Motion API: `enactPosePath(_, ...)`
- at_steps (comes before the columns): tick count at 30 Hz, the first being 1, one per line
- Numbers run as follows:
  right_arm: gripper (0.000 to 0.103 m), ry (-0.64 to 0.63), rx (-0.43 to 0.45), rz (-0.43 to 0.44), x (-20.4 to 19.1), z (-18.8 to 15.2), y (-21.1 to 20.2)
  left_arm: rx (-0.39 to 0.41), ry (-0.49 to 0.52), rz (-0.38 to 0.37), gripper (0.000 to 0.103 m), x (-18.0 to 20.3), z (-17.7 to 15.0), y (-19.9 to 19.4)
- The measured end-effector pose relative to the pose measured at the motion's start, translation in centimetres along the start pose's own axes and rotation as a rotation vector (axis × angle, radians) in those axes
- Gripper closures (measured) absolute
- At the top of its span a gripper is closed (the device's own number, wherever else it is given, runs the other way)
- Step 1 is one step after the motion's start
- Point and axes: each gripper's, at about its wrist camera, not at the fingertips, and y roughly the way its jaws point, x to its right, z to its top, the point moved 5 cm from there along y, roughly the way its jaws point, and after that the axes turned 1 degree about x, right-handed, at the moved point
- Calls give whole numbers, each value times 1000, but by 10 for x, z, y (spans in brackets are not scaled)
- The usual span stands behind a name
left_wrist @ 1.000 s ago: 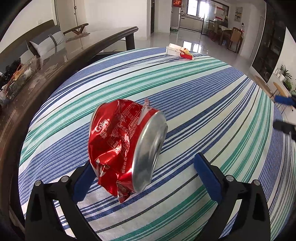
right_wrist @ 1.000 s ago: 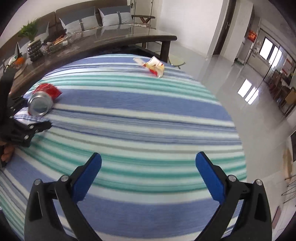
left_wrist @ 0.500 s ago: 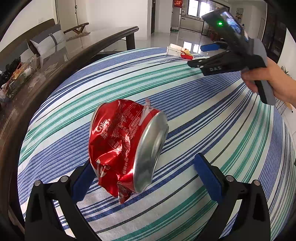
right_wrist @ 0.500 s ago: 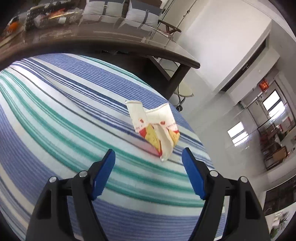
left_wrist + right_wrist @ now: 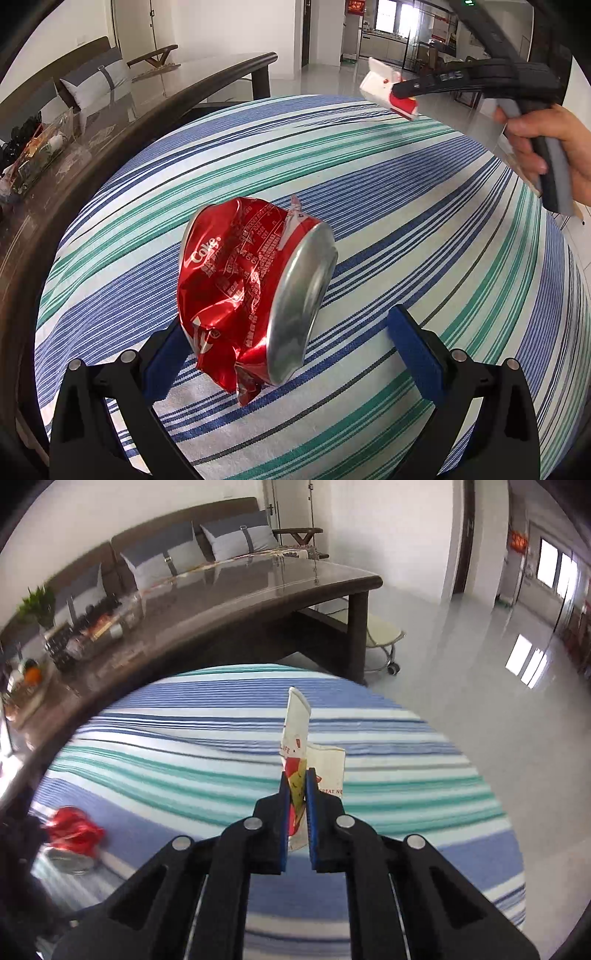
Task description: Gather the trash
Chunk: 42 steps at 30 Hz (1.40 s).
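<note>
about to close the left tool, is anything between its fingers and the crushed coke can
Nothing visible is. The crushed red aluminium Coke can lies on the blue, green and white striped tablecloth between the open left tool's blue pads, against the left pad. The right tool holds the flattened white paper cup far off.

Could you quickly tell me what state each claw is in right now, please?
Left claw: open, around the crushed Coke can, not clamped.
Right claw: shut on the flattened paper cup, lifted off the cloth.

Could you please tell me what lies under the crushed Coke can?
The crushed Coke can lies on the striped tablecloth; whatever is beneath the cloth is hidden.
</note>
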Motion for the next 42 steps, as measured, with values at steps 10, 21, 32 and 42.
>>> enactPosePath(10, 95, 701, -136, 484, 12, -148, -70, 0, 0, 1, 4, -1, 0, 0)
enactPosePath(21, 43, 579, 12, 122, 34, -168, -112, 0, 0, 0, 4, 0, 0, 0)
enactPosePath(32, 17, 97, -100, -252, -43, -204, -81, 0, 0, 0, 4, -1, 0, 0)
enactPosePath(42, 9, 101, -87, -234, -46, -211, -74, 1, -1, -2, 4, -1, 0, 0)
